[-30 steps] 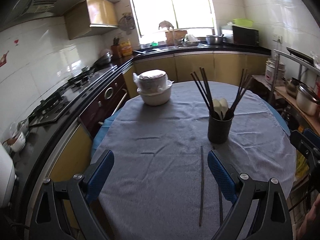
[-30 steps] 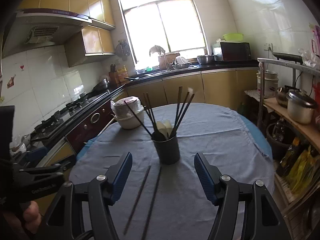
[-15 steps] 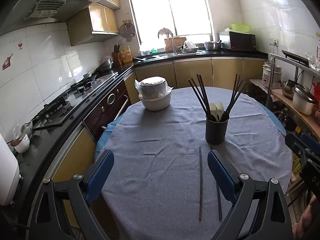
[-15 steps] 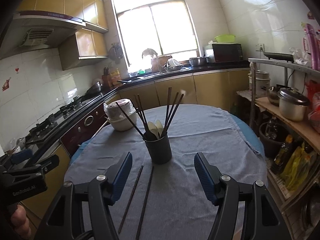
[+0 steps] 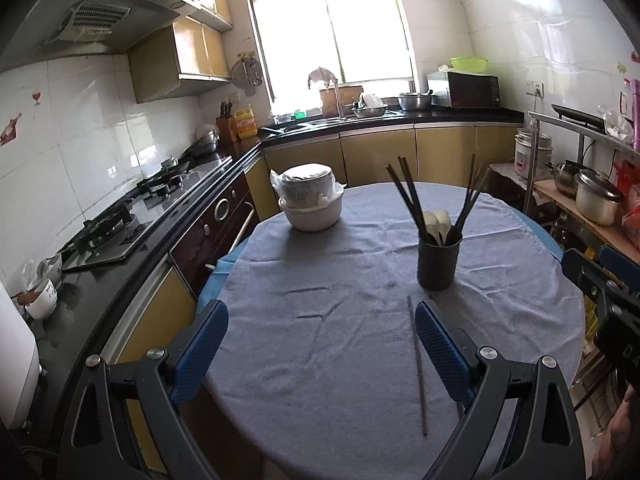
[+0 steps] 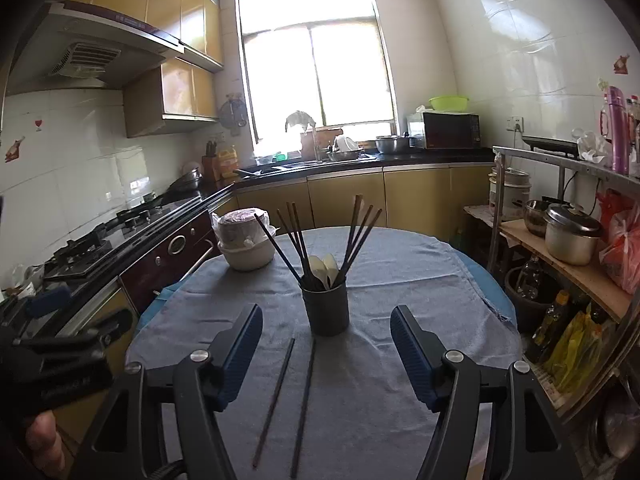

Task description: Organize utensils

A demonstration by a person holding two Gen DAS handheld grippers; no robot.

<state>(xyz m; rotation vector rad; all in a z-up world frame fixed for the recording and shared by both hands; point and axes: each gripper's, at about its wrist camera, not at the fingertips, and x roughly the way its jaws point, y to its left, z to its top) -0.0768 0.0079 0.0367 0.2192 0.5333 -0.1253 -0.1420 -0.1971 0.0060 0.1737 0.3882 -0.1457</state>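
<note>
Chopsticks [image 6: 290,398] are what I am after — two dark sticks lying loose on the grey tablecloth [image 6: 400,360], lower centre of the right wrist view, side by side but not touching, their far tips pointing up the frame toward the dark holder cup [image 6: 326,310]. The cup stands just beyond them and already carries several chopsticks and a couple of pale spoons [image 6: 324,267]. In the left wrist view I see only one stick [image 5: 417,364] clearly, at lower right, running close beside that gripper's right pad; the other is mostly hidden behind it.

My right gripper [image 6: 326,356] hangs above the cloth with jaws spread wide and nothing between the pads. My left gripper [image 5: 320,344] is likewise spread and empty, aimed at bare cloth in the lower middle of its frame.

I judge the step in hand to be picking up a loose stick. To do it well I would bring the right gripper down over the pair, fingers straddling the sticks across their length rather than along it, and close near the middle so the stick does not tip. Thin sticks on soft cloth can roll away or snag a fold — so I would go in low and slow, then lift clear before swinging to the cup, entering between the leaning sticks from above.
</note>
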